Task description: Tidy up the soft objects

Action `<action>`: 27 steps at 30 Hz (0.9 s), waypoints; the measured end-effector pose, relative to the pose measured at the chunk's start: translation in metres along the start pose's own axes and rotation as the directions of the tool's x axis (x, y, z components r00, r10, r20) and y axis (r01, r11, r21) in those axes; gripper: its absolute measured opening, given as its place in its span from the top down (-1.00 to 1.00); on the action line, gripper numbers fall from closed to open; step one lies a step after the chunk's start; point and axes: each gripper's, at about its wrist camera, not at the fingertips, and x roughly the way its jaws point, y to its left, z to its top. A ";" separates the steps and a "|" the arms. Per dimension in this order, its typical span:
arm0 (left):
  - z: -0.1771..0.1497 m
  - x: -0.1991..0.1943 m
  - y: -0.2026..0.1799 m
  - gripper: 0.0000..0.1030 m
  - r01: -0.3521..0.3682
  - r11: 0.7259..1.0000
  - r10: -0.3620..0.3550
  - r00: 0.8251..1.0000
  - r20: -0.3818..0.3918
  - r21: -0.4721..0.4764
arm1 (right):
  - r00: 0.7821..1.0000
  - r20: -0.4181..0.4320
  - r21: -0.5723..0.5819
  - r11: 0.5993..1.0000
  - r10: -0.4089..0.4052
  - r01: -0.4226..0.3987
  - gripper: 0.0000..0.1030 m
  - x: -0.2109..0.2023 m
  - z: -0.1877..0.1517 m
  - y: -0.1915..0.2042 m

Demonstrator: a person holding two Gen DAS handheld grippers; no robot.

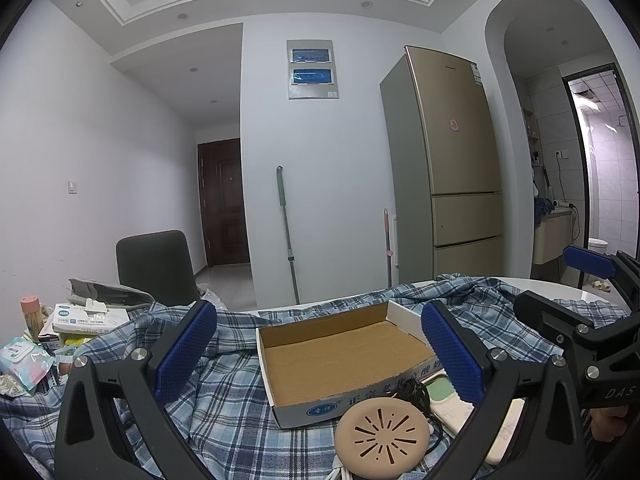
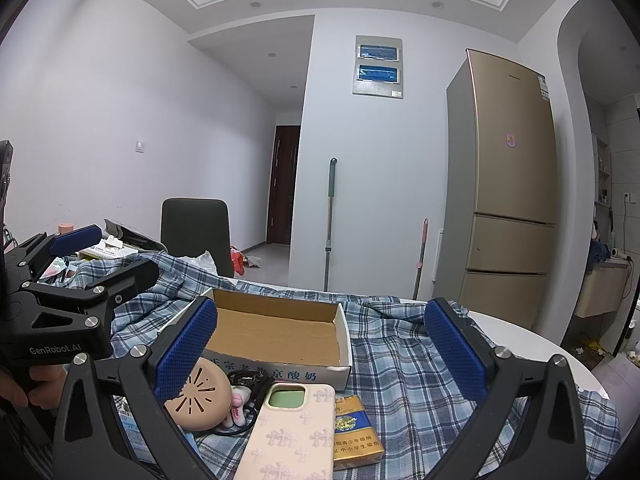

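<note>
Both hand-held grippers are spread wide and hold nothing. The left hand-held gripper [image 1: 320, 356] hangs over the blue plaid cloth [image 1: 224, 400] that covers the bench [image 1: 560, 286]. The right hand-held gripper [image 2: 320, 356] hangs beside it, over the same cloth.

An open cardboard box [image 2: 280, 336] lies on the cloth between the two sets of blue pads. There is nothing inside it. In the right wrist view, a round tan cover [image 2: 200, 396] with little slits lies at 7 o'clock from the box, just beside its front wall. A small pink plush toy [image 2: 239, 398] and a black cord [image 2: 244, 380] lie right next to the cover. A pink phone case [image 2: 288, 436] lies at 6 o'clock from the box, and a blue and gold pack [image 2: 356, 432] touches its right side.

In the left wrist view, a tissue box [image 1: 86, 316] and a pack of wipes [image 1: 24, 364] sit far off at 9 o'clock. A gold fridge [image 1: 452, 160] stands by the wall behind the bench.
</note>
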 end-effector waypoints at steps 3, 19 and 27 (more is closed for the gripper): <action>0.000 0.000 0.000 -1.00 0.000 1.000 0.000 1.000 0.000 0.002 | 1.000 -0.001 -0.001 1.000 -0.001 0.001 -1.00 0.000 0.000 0.000; -0.003 0.001 0.004 -1.00 0.003 1.000 -0.003 1.000 -0.013 -0.002 | 1.000 -0.004 -0.001 1.000 -0.003 0.003 -1.00 0.000 0.000 -0.002; -0.002 0.005 0.006 -1.00 0.011 1.000 -0.011 1.000 -0.021 0.002 | 1.000 -0.004 -0.001 1.000 -0.003 0.003 -1.00 0.000 0.000 -0.002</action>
